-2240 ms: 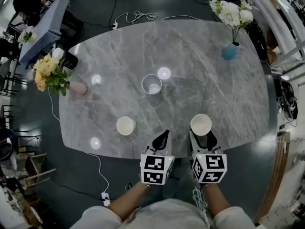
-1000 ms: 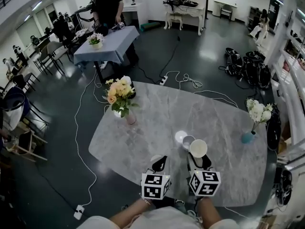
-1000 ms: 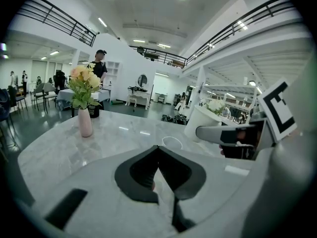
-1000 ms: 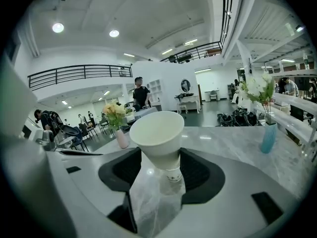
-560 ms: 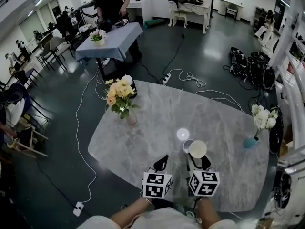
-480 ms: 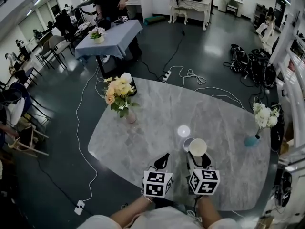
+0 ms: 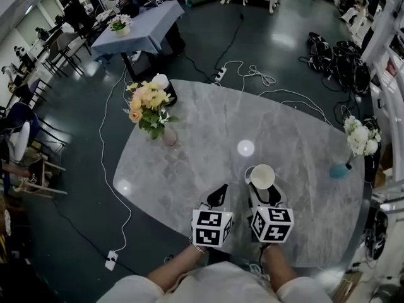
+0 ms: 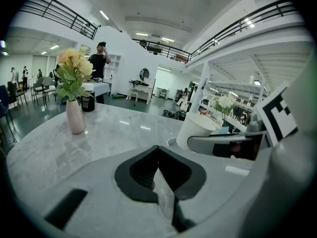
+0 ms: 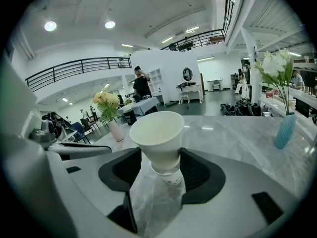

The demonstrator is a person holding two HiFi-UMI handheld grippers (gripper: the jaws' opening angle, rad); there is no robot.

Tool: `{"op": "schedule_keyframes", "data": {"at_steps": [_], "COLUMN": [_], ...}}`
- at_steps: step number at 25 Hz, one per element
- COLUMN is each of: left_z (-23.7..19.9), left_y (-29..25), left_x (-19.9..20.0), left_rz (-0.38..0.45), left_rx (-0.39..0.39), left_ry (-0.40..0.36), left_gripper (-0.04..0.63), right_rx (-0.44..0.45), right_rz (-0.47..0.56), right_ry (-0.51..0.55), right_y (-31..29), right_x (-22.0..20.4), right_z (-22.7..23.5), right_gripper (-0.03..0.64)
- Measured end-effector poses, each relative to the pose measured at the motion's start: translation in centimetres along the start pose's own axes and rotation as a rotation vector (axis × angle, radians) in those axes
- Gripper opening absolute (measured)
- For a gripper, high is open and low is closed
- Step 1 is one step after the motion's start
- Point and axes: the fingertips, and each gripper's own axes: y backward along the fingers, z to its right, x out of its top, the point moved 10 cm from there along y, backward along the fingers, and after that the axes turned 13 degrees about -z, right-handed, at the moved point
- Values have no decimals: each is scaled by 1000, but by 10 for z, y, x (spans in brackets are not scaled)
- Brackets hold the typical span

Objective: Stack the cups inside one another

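Observation:
In the head view my right gripper (image 7: pixel 264 189) is shut on a white paper cup (image 7: pixel 262 176), held upright above the grey marble table (image 7: pixel 202 144). The right gripper view shows that cup (image 9: pixel 158 133) pinched near its base between the jaws of the right gripper (image 9: pixel 161 157). A second cup stands on the table; only part of its rim (image 7: pixel 247 172) shows at the held cup's left, and its rim (image 8: pixel 172 142) also appears in the left gripper view. My left gripper (image 7: pixel 221 191) hovers beside the right one, shut (image 8: pixel 158 148), with nothing seen in it.
A pink vase of yellow flowers (image 7: pixel 169 136) stands at the table's left, with a black mug (image 7: pixel 165 95) behind it. A blue vase of white flowers (image 7: pixel 341 169) is at the right edge. Cables (image 7: pixel 252 74) lie on the floor beyond the table.
The head view has tilted further down. The right gripper with its cup now covers more of the cup on the table. The left gripper stays shut beside it.

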Motion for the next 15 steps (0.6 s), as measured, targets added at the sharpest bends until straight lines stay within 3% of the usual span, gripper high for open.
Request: {"op": "schedule_keyframes", "data": {"at_steps": [15], "left_z": [-7], "left_y": [-6], "left_x": [-2], "left_rz": [-18], "left_rx": [15], "left_ry": [9], "left_gripper": [-3], "right_rx": [12], "right_rz": [-33], "right_ry": [2], "right_y": [-15], "right_x": [-3], "right_z": [2], "right_gripper": [219]}}
